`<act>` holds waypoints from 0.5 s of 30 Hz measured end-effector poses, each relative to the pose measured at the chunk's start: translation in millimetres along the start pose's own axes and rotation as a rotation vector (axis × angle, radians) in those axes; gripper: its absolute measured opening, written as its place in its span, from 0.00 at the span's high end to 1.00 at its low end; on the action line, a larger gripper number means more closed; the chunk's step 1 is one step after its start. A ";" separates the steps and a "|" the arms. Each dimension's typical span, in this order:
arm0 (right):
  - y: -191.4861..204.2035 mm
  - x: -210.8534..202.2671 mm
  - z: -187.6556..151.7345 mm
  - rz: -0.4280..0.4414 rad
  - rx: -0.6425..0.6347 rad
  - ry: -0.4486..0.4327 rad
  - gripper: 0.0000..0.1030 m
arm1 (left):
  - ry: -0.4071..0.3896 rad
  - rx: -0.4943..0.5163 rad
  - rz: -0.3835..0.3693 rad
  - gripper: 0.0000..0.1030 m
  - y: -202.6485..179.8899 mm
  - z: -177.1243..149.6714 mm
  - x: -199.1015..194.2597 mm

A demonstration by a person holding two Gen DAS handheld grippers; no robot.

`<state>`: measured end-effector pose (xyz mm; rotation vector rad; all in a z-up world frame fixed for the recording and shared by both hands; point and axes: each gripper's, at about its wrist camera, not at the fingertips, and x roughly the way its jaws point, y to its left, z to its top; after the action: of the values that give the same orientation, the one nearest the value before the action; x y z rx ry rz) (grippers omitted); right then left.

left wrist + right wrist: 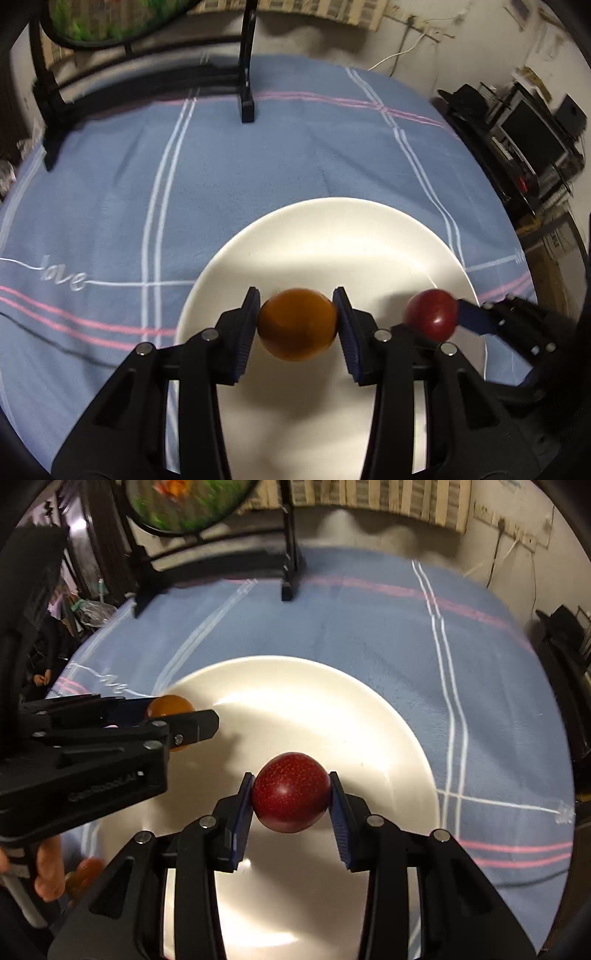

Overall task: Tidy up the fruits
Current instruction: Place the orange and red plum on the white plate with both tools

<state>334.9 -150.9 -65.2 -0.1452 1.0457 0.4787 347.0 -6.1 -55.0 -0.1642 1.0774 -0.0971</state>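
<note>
The left claw is clenched on an orange fruit, its blue pads pressing both sides of it. The right claw is clenched the same way on a dark red fruit. Both fruits hang in the air above a white plate, the orange one over its left part and the red one nearer its right rim, with bare plate showing between and beyond them.

The plate lies on a desk covered by a blue cloth with white and pink stripes. Wide open cloth stretches past the plate's far rim and to its left. At the far edge of the desk stands a black frame, well apart from the plate. The desk's right edge curves close by the plate, and dark shelves with clutter stand beyond it.

In the right wrist view, a hand grips the left claw's handle at the lower left, and another orange fruit shows blurred beside it.
</note>
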 end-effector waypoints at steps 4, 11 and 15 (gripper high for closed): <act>-5.1 12.3 9.6 0.020 0.018 0.023 0.60 | 0.002 -0.014 -0.002 0.43 2.2 14.3 14.3; -14.4 -39.0 9.4 -0.008 0.042 -0.087 0.35 | -0.111 -0.001 -0.030 0.26 12.2 6.1 -45.8; -16.2 -88.2 -23.9 -0.022 0.096 -0.092 0.34 | -0.200 0.020 -0.001 0.13 23.5 -42.5 -106.2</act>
<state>287.1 -200.9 -3.3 -0.0492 0.9742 0.4110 259.5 30.2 13.2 -0.1534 0.8765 -0.0903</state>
